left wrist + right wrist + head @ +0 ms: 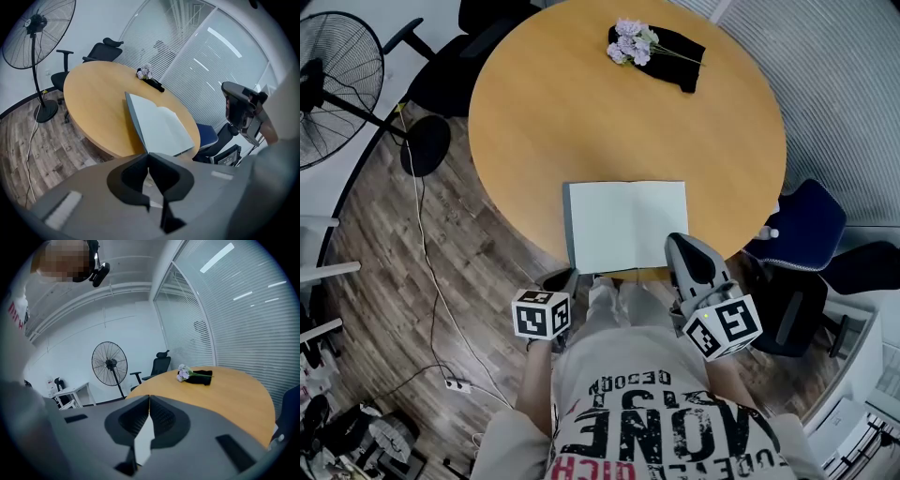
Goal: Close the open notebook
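The open notebook (628,225) lies with white pages up near the front edge of the round wooden table (544,122). My left gripper (570,278) is at its near left corner, shut on that corner of the cover. In the left gripper view the notebook (159,124) runs straight into the closed tips of the left gripper (149,154), and its left side stands slightly raised with the grey cover edge showing. My right gripper (675,240) hovers over the near right corner, shut on nothing. In the right gripper view the tips of the right gripper (149,398) meet, and the notebook is hidden.
A bunch of pale purple flowers (630,42) lies on a black cloth (680,52) at the table's far side. A standing fan (337,84) is at the left, a blue chair (802,220) at the right, and a cable (431,281) runs over the wood floor.
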A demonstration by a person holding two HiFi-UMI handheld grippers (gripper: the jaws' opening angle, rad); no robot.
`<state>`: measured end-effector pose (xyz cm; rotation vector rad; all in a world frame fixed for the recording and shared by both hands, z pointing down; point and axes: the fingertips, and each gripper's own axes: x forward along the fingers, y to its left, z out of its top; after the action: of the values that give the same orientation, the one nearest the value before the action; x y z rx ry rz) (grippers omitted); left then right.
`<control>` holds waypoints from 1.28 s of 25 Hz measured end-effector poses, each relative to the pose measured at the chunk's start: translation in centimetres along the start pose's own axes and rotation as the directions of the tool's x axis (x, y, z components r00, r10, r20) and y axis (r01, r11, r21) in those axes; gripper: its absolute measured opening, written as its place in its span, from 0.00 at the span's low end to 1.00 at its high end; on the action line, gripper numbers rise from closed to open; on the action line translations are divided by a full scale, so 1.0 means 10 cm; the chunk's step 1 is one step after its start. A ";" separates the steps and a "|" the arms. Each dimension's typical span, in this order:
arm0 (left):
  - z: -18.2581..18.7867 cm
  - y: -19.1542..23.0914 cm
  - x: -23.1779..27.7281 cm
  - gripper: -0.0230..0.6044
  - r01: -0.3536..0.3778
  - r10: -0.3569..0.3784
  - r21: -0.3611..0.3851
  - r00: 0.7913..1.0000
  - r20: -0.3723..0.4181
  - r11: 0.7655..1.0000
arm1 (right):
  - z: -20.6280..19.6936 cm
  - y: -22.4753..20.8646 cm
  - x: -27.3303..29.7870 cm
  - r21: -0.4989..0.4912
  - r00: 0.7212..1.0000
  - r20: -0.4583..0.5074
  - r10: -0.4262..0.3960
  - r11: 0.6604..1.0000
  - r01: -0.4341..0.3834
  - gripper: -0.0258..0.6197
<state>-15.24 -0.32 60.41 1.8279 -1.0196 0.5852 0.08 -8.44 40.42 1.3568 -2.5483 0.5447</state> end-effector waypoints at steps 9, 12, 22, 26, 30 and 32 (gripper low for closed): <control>0.19 -0.23 -0.18 0.07 0.008 -0.009 0.020 0.999 0.046 1.000 | 0.00 -0.06 -0.11 0.005 1.000 0.016 -0.011 1.000 0.010 0.06; 0.25 -0.34 -0.23 0.07 0.019 -0.021 0.040 0.998 0.060 0.999 | 0.02 -0.08 -0.15 0.008 1.000 0.026 -0.016 1.000 0.016 0.06; 0.37 -0.66 -0.30 0.07 -0.006 -0.004 0.113 0.996 0.092 0.994 | 0.05 -0.22 -0.36 0.009 0.999 0.046 -0.008 1.000 0.008 0.06; 0.42 -0.76 -0.30 0.07 -0.007 -0.005 0.123 0.995 0.103 0.992 | 0.09 -0.27 -0.41 0.009 0.999 0.053 -0.005 1.000 0.005 0.06; 0.44 -0.84 -0.32 0.07 0.001 -0.015 0.140 0.994 0.104 0.990 | 0.08 -0.27 -0.44 0.017 0.998 0.060 -0.008 1.000 0.007 0.06; 0.45 -0.87 -0.32 0.07 0.002 -0.018 0.148 0.994 0.105 0.989 | 0.07 -0.28 -0.47 0.021 0.998 0.061 -0.008 1.000 0.007 0.06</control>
<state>-9.77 -1.15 51.70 2.0121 -1.0608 0.5754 4.99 -6.63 38.81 1.4108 -2.5918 0.5373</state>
